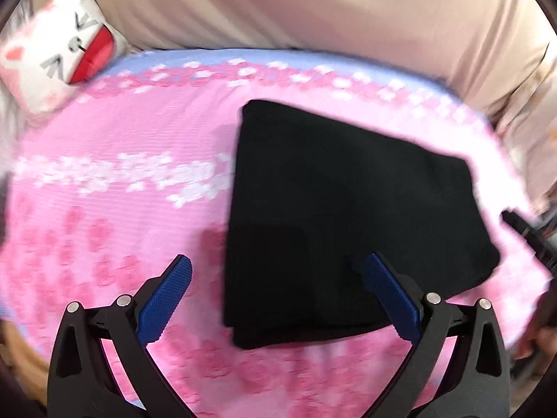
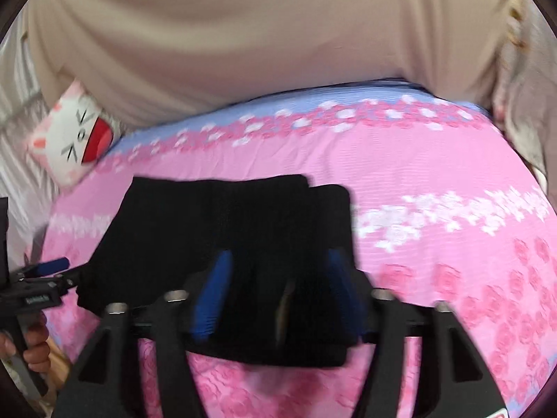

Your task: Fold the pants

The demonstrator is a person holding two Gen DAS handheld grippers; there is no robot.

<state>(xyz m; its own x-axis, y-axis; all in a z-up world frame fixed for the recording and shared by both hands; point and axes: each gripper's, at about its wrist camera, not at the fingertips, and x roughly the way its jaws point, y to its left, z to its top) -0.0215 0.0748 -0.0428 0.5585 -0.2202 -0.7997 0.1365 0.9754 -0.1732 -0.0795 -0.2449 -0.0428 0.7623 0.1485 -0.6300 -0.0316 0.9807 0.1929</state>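
Black pants [image 1: 334, 216] lie folded into a compact rectangle on the pink flowered bedspread [image 1: 115, 146]. My left gripper [image 1: 278, 264] is open, its blue pads spread over the near left edge of the pants, holding nothing. In the right wrist view the pants [image 2: 216, 223] lie just ahead of my right gripper [image 2: 278, 261], which is open with its blue pads over the near edge of the fabric. The left gripper [image 2: 52, 264] shows at the left edge of that view, in a hand. The right gripper's tip [image 1: 522, 226] shows at the right edge of the left view.
A white cat-face pillow [image 1: 59, 55] lies at the far left corner of the bed, also in the right wrist view [image 2: 76, 139]. Beige bedding [image 1: 313, 10] is heaped along the far side. The bedspread's blue border [image 2: 313, 101] runs along the far edge.
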